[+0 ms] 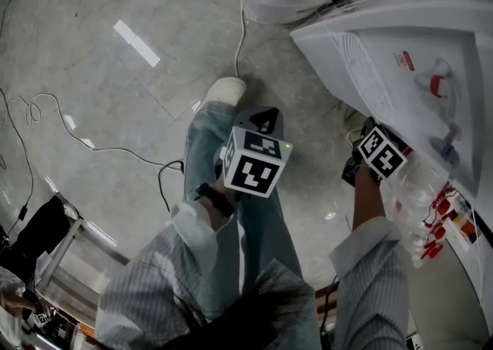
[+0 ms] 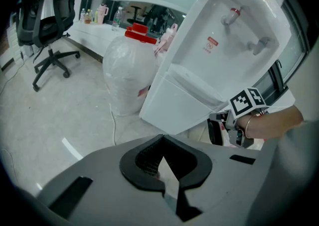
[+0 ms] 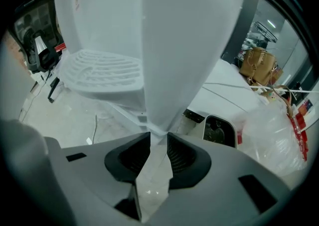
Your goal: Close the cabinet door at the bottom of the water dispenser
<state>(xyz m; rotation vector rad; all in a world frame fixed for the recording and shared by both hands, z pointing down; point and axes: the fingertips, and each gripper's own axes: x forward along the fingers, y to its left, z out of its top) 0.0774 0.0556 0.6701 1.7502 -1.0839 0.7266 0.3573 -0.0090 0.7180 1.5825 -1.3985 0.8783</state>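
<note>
Down below, the floor [image 1: 154, 94] is made of big grey stone tiles, smooth and shiny, with bright spots of light on them. A thin white cord [image 1: 240, 32] and a black cord [image 1: 115, 152] curl across it. A black office chair [image 2: 47, 26] on wheels stands far back by a long desk. A big bottle [image 2: 129, 70] with a red cap, wrapped in crinkly see-through plastic, stands just beside the water dispenser [image 2: 224, 36].

The dispenser is a tall white plastic box with smooth flat sides. It has a red tap [image 2: 232, 16], a grey tap [image 2: 256, 46], and a white tray [image 3: 104, 70] with thin slots in it.

The cabinet door [image 2: 172, 100] is a flat white panel at the bottom of the dispenser, under the tray. It swings out and stands open.

The right gripper [image 3: 158, 138] is down by the door. Its ribbed black jaws pinch the thin edge of the door between them.

The left gripper [image 2: 162, 140] hangs over the floor, well apart from the dispenser. Its jaws are closed tip to tip and hold nothing.
</note>
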